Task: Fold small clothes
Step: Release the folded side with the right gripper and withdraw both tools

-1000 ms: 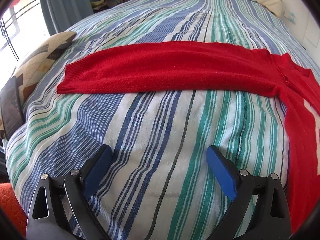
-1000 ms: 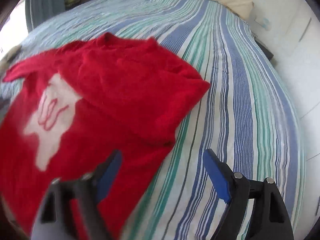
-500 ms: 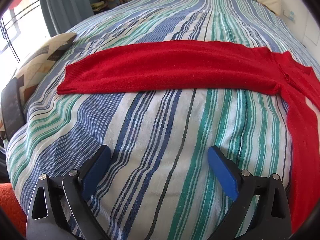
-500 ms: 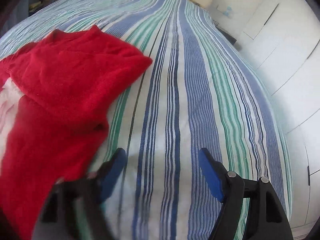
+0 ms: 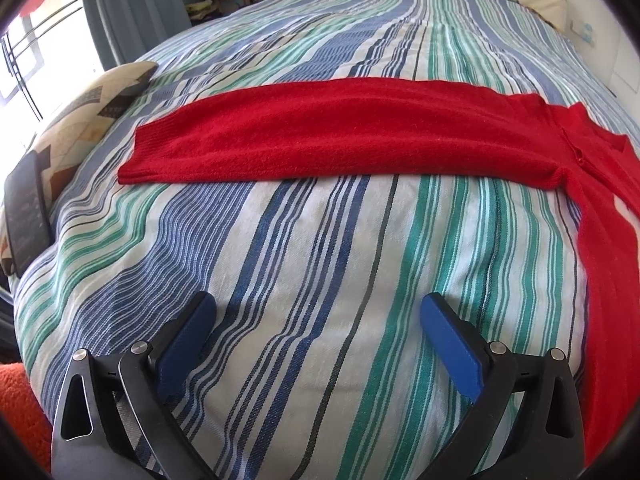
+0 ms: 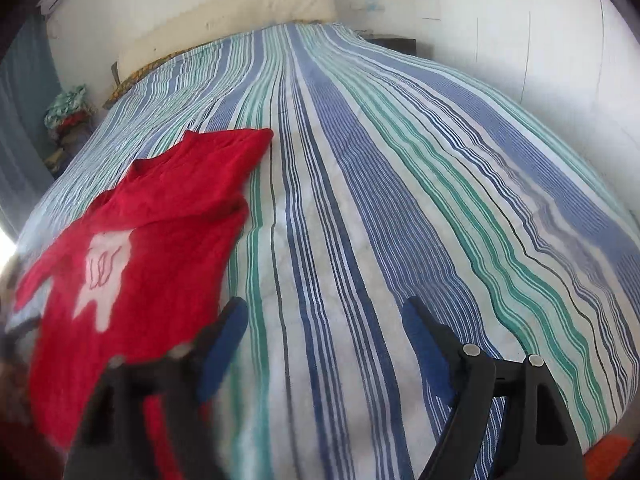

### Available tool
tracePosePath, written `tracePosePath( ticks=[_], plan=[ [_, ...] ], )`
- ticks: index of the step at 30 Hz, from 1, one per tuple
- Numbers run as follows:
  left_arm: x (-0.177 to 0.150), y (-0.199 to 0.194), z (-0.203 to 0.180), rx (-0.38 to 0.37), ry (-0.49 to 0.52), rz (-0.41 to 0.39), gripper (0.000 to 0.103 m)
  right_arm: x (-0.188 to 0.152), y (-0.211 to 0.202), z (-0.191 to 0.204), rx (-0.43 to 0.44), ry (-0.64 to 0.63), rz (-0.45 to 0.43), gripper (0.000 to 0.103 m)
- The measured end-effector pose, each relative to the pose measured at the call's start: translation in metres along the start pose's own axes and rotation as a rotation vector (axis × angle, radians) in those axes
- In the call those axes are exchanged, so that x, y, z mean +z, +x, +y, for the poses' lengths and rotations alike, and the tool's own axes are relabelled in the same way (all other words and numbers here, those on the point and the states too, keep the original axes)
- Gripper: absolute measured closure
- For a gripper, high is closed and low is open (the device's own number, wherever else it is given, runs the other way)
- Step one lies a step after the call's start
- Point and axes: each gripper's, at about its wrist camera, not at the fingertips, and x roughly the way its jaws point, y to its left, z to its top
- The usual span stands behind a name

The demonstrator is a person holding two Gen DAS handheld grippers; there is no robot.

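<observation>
Home bedroom: striped bed (image 5: 320, 260), pillow (image 5: 84, 120), curtain (image 5: 132, 4).

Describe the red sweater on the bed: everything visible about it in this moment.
The red sweater is a soft, fuzzy-looking knit lying on the striped bedspread. One long sleeve stretches out flat across the stripes, ending in a ribbed cuff. The other side looks folded in over the body. A pale star-like motif with red squiggles marks the front. Nothing but the bedspread touches it; neither gripper holds it.
</observation>
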Motion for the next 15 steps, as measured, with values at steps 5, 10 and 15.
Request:
tracePosePath(
  ticks=[5,10,15],
  plan=[
    [-0.002,-0.001,0.001,-0.001,0.008,0.012,0.001,0.005,0.009,-0.017,-0.009,0.083,0.008,0.024],
    [-0.003,0.000,0.002,-0.003,-0.001,0.014,0.001,0.002,0.020,-0.019,0.000,0.108,0.038,0.024],
    [-0.003,0.000,0.003,-0.011,-0.006,0.016,0.001,-0.004,0.025,-0.023,0.011,0.132,0.056,0.024]
  ],
)
